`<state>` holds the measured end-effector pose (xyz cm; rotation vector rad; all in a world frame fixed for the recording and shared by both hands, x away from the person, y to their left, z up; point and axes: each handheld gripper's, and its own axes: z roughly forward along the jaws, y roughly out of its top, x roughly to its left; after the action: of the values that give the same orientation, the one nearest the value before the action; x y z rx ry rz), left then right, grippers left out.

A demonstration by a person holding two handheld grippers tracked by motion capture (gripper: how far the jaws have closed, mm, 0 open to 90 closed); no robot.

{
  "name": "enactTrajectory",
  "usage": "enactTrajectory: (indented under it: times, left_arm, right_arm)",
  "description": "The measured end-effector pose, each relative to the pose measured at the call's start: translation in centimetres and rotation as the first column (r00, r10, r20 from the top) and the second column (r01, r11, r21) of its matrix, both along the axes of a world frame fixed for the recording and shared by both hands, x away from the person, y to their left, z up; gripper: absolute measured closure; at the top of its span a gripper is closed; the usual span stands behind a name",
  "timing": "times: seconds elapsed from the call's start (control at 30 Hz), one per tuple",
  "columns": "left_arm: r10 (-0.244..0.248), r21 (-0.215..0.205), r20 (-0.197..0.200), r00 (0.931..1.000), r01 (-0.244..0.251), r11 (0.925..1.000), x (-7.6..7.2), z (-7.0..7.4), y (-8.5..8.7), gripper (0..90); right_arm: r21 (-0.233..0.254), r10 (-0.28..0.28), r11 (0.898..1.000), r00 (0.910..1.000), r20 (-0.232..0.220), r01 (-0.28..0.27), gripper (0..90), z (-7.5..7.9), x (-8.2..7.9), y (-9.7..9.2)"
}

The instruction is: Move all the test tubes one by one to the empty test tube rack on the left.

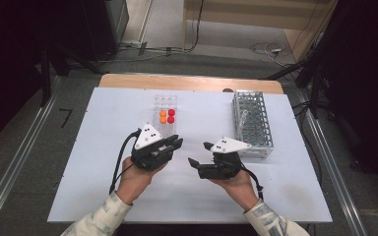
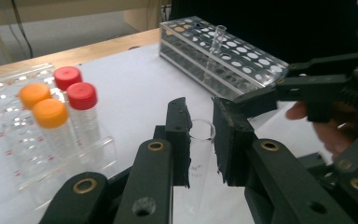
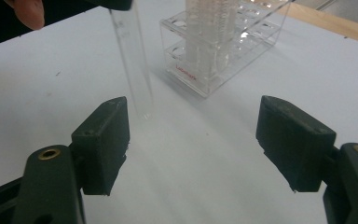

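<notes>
Left gripper view: clear cylindrical tube (image 2: pixel 199 158)

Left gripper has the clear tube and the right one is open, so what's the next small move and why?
Probably carry the clear test tube toward the clear plastic rack. The left gripper clamps it near its open rim, the right gripper stands wide open with nothing between its jaws, and that rack sits closest, with free holes.

Matte black two-jaw left gripper (image 1: pixel 177 142) and right gripper (image 1: pixel 200 153), each topped by a grey three-cornered plate with black dots; brass rivets at the jaw pivots; black trailing cables; pale patterned sleeves (image 1: pixel 101 215).
</notes>
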<state>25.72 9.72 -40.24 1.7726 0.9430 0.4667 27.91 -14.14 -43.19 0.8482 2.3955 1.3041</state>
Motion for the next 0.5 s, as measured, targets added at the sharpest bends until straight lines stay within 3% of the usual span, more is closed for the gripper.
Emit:
enactTrajectory:
  times: [0.27,0.5]
  left_arm:
    - [0.074,-0.004,0.009,0.9972,-0.074,0.9972,0.1,1.1,3.1,76.9]
    - [0.154,-0.004,0.037,0.9874,-0.154,0.9880,0.8,2.5,5.7,76.9]
  right_arm:
    - [0.001,-0.035,0.999,0.9994,0.007,0.035,24.6,0.4,-0.1,-2.5]
    - [0.002,-0.064,0.998,0.9979,0.005,0.064,24.6,0.3,-0.6,-4.6]
